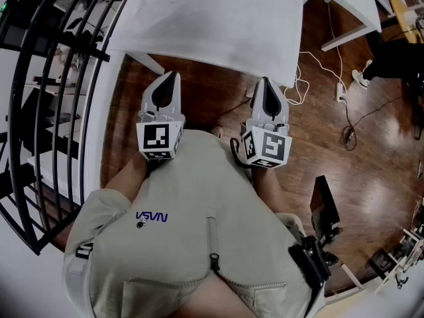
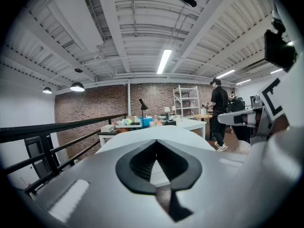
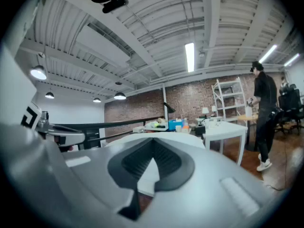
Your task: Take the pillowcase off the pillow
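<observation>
Dark glossy wood floor (image 1: 371, 151), plank grain, w/ a white counter (image 1: 218, 18) just ahead of both grippers. Its top is matte, flat and rectangular on white legs. Pillow & pillowcase: can't tell them apart from that pale top in any view. A second white table (image 1: 344, 5) stands to the right, w/ white cables (image 1: 324, 65) and a power strip (image 1: 341, 91) on the floor between the two. A black metal railing (image 1: 59, 78) w/ curved bars runs along the left. Room has a red-brown brick wall (image 2: 95, 108), a white ribbed ceiling w/ a tube light (image 2: 164, 61), a white wire rack (image 2: 186, 101), and a person in black (image 2: 219, 113) standing near it. The only readable writing is navy "NASA" on the wearer's beige zip jacket (image 1: 199, 230), upside down in the head view. Left gripper (image 1: 173, 75) and right gripper (image 1: 265, 80) are grey plastic w/ black ribbed pads. Jaws on both are pressed together, nothing btwn them. Each carries a cube w/ black-and-white square markers. Both are held side by side, short of the counter edge.
</observation>
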